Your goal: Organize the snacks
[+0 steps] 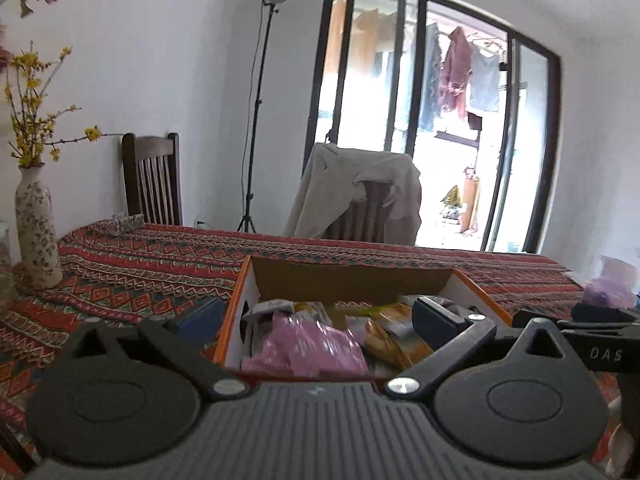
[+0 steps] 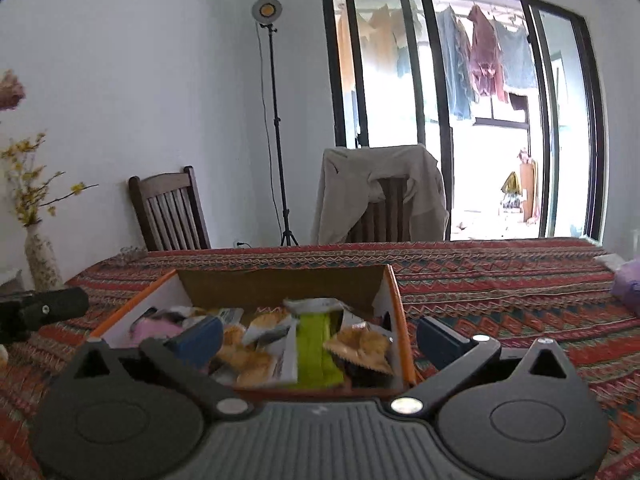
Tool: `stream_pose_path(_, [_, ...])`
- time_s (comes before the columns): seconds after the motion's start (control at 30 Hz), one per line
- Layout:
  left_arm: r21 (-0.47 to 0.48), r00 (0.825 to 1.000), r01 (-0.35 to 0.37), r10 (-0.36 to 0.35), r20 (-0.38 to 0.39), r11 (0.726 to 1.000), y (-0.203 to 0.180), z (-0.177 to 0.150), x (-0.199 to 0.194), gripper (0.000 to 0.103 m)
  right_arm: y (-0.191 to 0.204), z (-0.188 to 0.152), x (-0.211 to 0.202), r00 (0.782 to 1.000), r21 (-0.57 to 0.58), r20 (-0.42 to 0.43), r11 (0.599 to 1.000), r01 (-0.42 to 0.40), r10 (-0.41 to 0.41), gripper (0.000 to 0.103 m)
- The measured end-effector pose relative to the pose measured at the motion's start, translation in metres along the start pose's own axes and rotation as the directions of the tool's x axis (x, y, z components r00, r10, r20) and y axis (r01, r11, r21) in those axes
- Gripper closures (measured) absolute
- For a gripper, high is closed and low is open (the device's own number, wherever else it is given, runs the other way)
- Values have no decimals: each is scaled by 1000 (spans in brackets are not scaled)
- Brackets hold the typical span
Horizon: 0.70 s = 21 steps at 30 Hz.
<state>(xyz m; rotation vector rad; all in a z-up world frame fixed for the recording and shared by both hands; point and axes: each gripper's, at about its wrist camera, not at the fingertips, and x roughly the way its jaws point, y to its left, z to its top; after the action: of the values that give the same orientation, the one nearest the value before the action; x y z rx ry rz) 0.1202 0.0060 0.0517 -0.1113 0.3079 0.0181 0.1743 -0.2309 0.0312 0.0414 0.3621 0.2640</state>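
An open cardboard box [image 1: 352, 280] with orange outer walls sits on the patterned tablecloth and holds several snack packets: a pink packet [image 1: 316, 348], yellow biscuit packets [image 1: 388, 332]. In the right wrist view the box [image 2: 280, 284] shows a green packet [image 2: 318, 344], biscuit packets [image 2: 248, 356] and a pink packet [image 2: 154, 328]. My left gripper [image 1: 320, 316] is open and empty, its jaws straddling the box's left wall. My right gripper [image 2: 320, 340] is open and empty, its jaws straddling the box's right wall. The right gripper's body [image 1: 592, 340] shows at the right of the left view.
A floral vase [image 1: 38, 232] with yellow flowers stands at the table's left. Two wooden chairs [image 2: 168, 212] stand behind the table, one draped with a beige jacket [image 2: 376, 192]. A light stand [image 2: 276, 120] is by the wall. A purple bag [image 2: 628, 284] lies at the right edge.
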Motion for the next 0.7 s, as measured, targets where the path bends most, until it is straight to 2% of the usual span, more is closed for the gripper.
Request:
stream_pose_path(0.1, [0,999,37,-37,3,999,4,-11,-25,0,3,-13,-31,1000,-15,13,1000,-1,1,0])
stream_pose_path(0.27, [-17,997,73,-73,-31,997,12,-35,-54,0,7,-38,-67,1000,-9,-14,1000,-25,25,0])
stream_pose_path(0.47, [13,996,45,-44,-79,999,14,-65,-75,0,10,-68,-92,998,0,-54,1000,-26,26,0])
stream_pose_path(0.7, [-30,987,43,-47,-154,999,22,-95,-83,0,13,-96,-98,993,40,-117,999,-20,25,0])
